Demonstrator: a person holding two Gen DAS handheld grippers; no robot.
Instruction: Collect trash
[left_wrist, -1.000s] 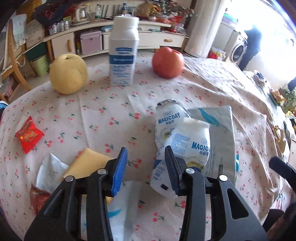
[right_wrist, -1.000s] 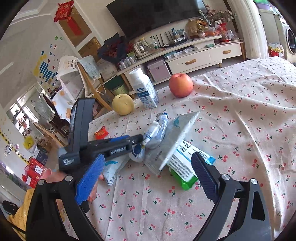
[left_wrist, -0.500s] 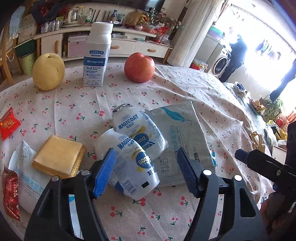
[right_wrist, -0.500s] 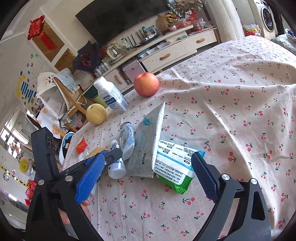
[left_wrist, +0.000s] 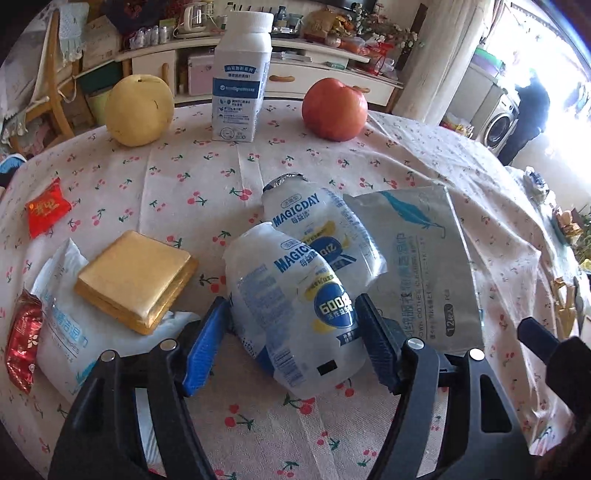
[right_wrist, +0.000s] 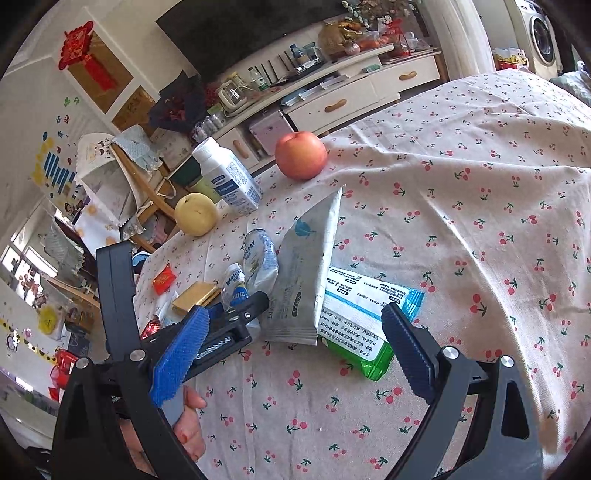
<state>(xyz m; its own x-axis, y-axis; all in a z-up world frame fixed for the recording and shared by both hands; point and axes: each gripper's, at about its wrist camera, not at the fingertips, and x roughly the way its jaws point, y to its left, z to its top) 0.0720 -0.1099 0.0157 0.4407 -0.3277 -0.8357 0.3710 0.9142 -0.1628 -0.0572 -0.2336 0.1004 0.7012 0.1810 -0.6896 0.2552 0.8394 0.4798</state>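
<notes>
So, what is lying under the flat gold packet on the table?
In the left wrist view the gold packet rests on a white wet-wipes pack, which shows at its left and near sides. The part of the pack beneath the packet is covered; whether anything else lies there cannot be seen.

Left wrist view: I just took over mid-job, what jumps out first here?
The crushed Magicday bottle lies between the left gripper jaws, which bracket it closely; a full grip is not clear. A second crushed bottle lies just behind, overlapping a grey wipes pouch. At the table's far edge, a yellow pear, an upright milk bottle and a red apple stand in a row.
</notes>
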